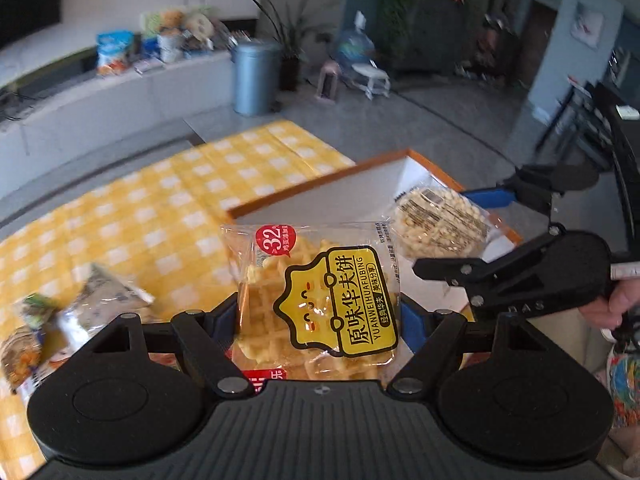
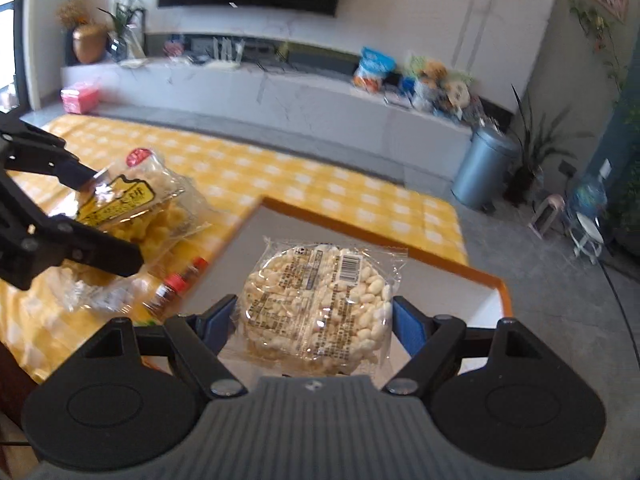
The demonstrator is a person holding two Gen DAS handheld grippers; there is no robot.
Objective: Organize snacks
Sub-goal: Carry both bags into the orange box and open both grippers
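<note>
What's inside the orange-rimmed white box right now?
The orange-rimmed white box shows only bare white floor; the round puffed-rice cake packet, held in the right gripper above it, hides part of the floor.

1. Left gripper (image 1: pixel 318 316) was angled downward, its blue pads (image 1: pixel 412 322) pressed on either side of a waffle packet (image 1: pixel 320 300), jaws held wide by it.
2. Right gripper (image 2: pixel 314 320) was likewise tilted downward, its jaws clamped wide on a puffed-rice cake packet (image 2: pixel 320 304).
3. A hand (image 1: pixel 612 300) gripped the right gripper's handle, seen at the left camera's right edge.
4. The two grippers stood side by side, near each other.
</note>
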